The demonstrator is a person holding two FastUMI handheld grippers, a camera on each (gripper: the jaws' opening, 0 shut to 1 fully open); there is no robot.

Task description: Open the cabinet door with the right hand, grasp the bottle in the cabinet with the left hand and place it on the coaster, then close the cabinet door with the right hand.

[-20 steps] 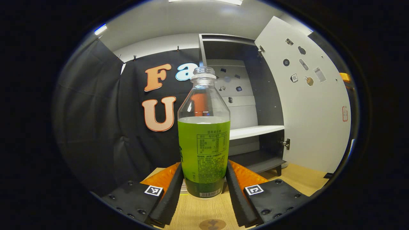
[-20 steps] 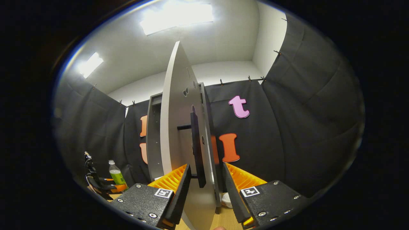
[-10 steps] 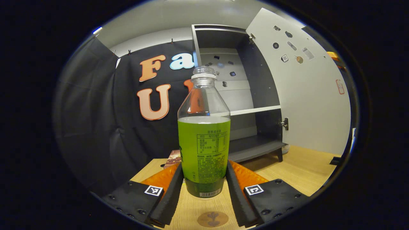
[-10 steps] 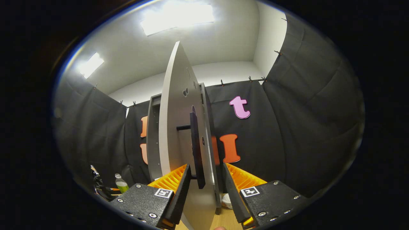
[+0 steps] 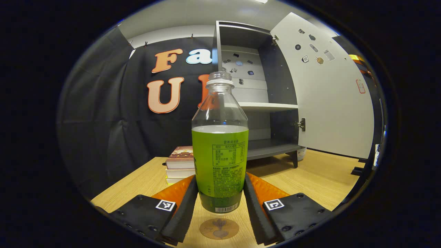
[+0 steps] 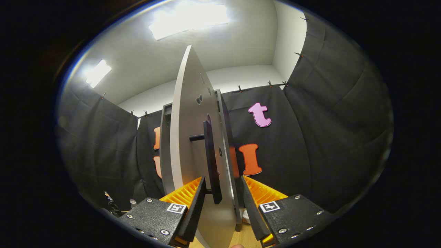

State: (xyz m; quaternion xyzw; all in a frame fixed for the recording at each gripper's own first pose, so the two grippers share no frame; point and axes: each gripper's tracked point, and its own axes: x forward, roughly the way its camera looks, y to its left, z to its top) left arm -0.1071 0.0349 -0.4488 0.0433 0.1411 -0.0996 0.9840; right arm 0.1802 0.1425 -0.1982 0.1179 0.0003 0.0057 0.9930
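In the left gripper view my left gripper (image 5: 219, 179) is shut on a clear bottle (image 5: 219, 151) of green drink, held upright by its lower body. A round brown coaster (image 5: 219, 228) lies on the wooden table just below and in front of the bottle's base. Behind stands the cabinet (image 5: 255, 86), its white door (image 5: 330, 96) swung wide to the right. In the right gripper view I see that door (image 6: 186, 137) edge-on, and my right gripper (image 6: 223, 179) is open with its fingers on either side of the door's black handle (image 6: 211, 162).
A stack of books (image 5: 180, 165) lies on the table (image 5: 310, 179) left of the cabinet. The cabinet's white shelf (image 5: 265, 106) and dark bottom board (image 5: 268, 148) are bare. Black cloth walls close the booth behind and to the left.
The left gripper has lowered with the bottle: the coaster has come further into view beneath it, and the books and table have appeared. The right gripper has stayed at the door handle.
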